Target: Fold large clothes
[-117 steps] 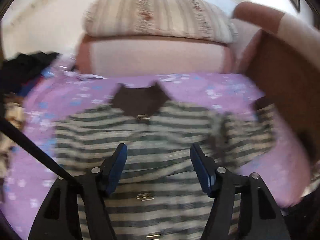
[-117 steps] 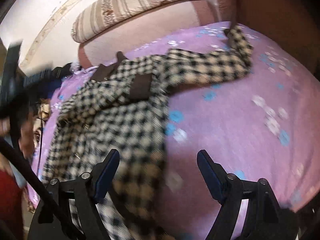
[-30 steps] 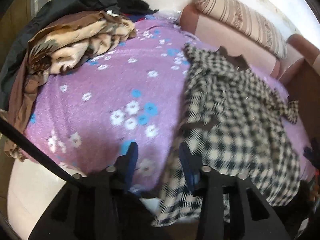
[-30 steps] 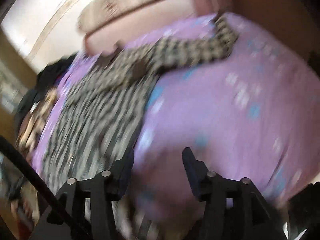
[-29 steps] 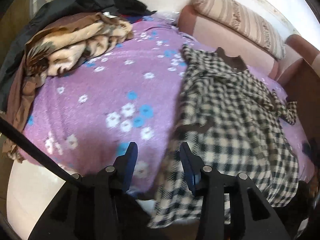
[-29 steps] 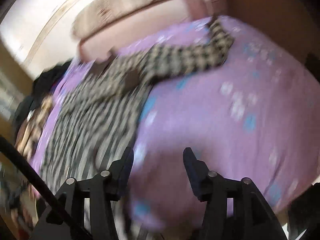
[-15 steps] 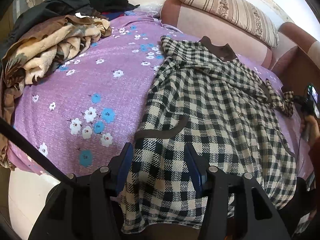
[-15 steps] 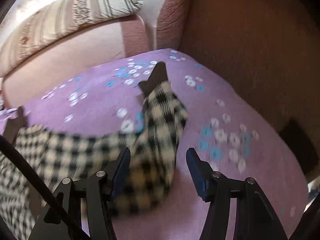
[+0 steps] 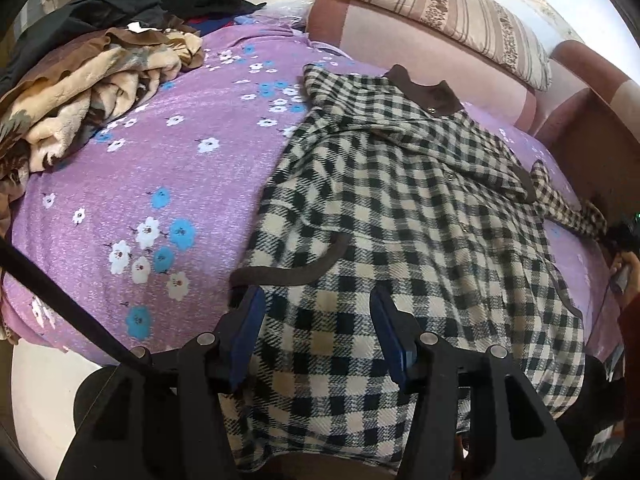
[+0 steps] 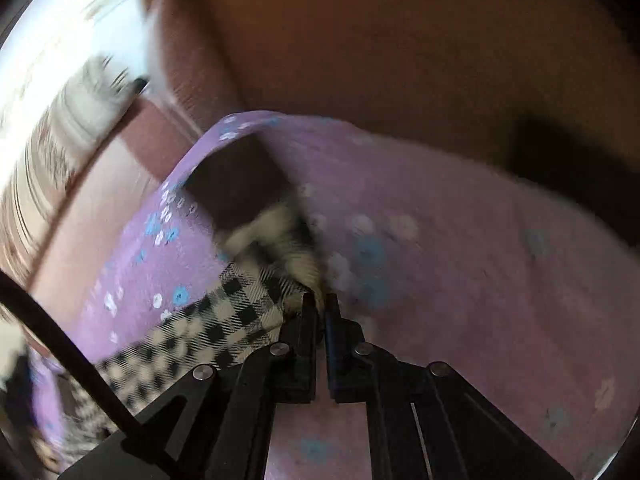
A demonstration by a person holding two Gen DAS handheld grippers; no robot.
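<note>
Checked coat (image 9: 400, 216) lay flat, front up, on purple bedspread (image 9: 132, 168), collar toward sofa back: spread for folding. Right sleeve (image 10: 224, 320) stretched out sideways; right gripper (image 10: 320, 300) clenched on its edge near brown cuff (image 10: 236, 188), likely to swing it inward. Left gripper (image 9: 316, 304) hovered half-open above hem, nothing pinched, ready to steady or take hem. Clothes pile (image 9: 80, 80) well apart.

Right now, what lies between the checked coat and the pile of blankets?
Only bare purple flowered sheet separates the coat from the blankets; the left wrist view shows it.
</note>
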